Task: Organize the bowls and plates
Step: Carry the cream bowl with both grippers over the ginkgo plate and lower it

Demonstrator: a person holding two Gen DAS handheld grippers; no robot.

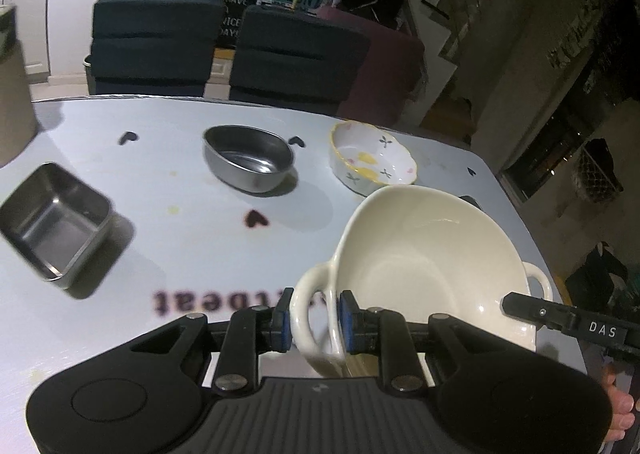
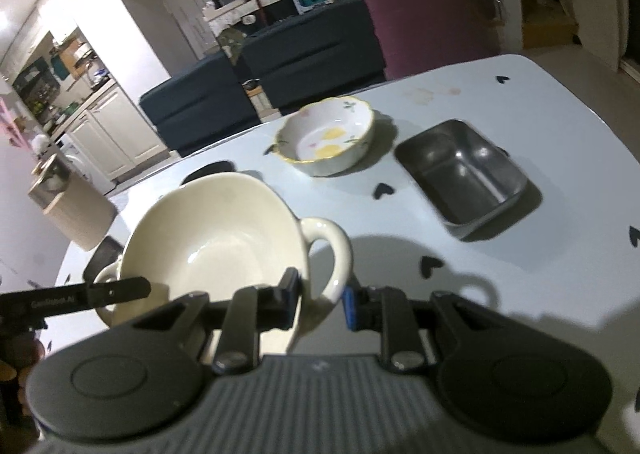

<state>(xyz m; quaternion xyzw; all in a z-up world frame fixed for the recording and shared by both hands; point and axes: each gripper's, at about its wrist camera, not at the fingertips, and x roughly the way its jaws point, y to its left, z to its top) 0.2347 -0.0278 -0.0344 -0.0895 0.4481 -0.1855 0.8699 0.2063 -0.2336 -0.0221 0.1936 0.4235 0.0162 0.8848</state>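
Note:
A cream two-handled bowl [image 1: 424, 266] is held above the white table [image 1: 168, 190] between both grippers. My left gripper [image 1: 313, 320] is shut on its left handle [image 1: 310, 294]. In the right wrist view the same bowl [image 2: 208, 238] shows, and my right gripper [image 2: 320, 304] is shut on its right handle [image 2: 332, 250]. A floral ceramic bowl [image 1: 370, 156] [image 2: 328, 136], an oval steel bowl [image 1: 248, 156] and a square steel tray [image 1: 52, 222] sit on the table. A rectangular steel tray [image 2: 468, 170] shows in the right wrist view.
Dark chairs [image 1: 224, 50] stand behind the table's far edge. A beige bin [image 2: 76, 210] stands off the table's left side. Small black hearts [image 1: 256, 219] and printed letters mark the tabletop. The right gripper's finger [image 1: 560, 318] shows at the bowl's far handle.

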